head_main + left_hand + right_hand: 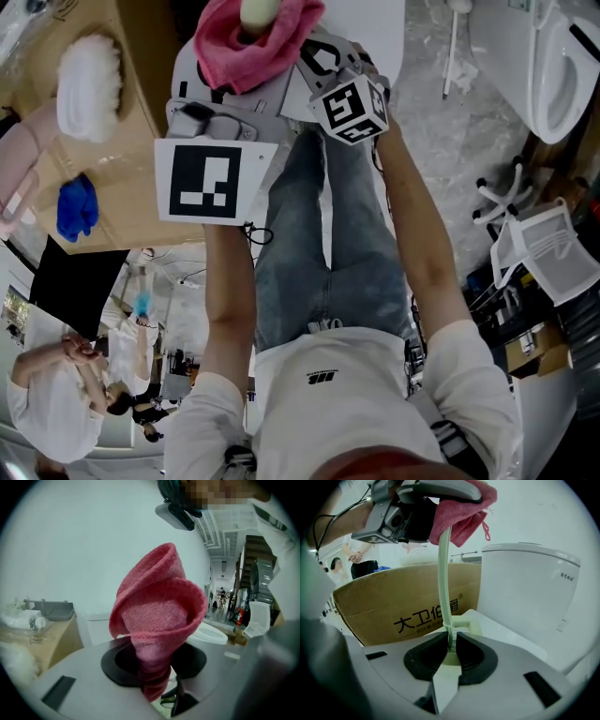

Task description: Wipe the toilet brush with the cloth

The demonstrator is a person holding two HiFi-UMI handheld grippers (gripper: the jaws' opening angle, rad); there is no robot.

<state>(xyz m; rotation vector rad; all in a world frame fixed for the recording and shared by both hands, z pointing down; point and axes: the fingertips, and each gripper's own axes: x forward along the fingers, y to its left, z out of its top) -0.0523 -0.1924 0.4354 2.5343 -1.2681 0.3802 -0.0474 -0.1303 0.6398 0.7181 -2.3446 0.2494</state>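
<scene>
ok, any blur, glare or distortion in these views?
Head view: sharp, flat light, no glare. Left gripper view: heavy fisheye, black corners, cloth fills the centre, foreground soft. Right gripper view: same fisheye, brush handle and box print crisp, foreground slightly soft.

**Left arm** [230, 300]: bare forearm, stretched forward from a short white sleeve.

**Left gripper** [152, 667]: carried at the end of that arm, with its flat marker plate [214, 178] facing the head camera. Jaws were opening. The pink cloth [159, 606] filled the gap between the pads and rose from them in a cone.

**Right arm** [422, 244]: bare forearm, also stretched forward, alongside the left.

**Right gripper** [451, 641]: marker cube [350, 105] sat on top, close beside the left gripper. Jaws were closed together on the pale brush handle [445, 573], which ran straight up from between the pads.
</scene>
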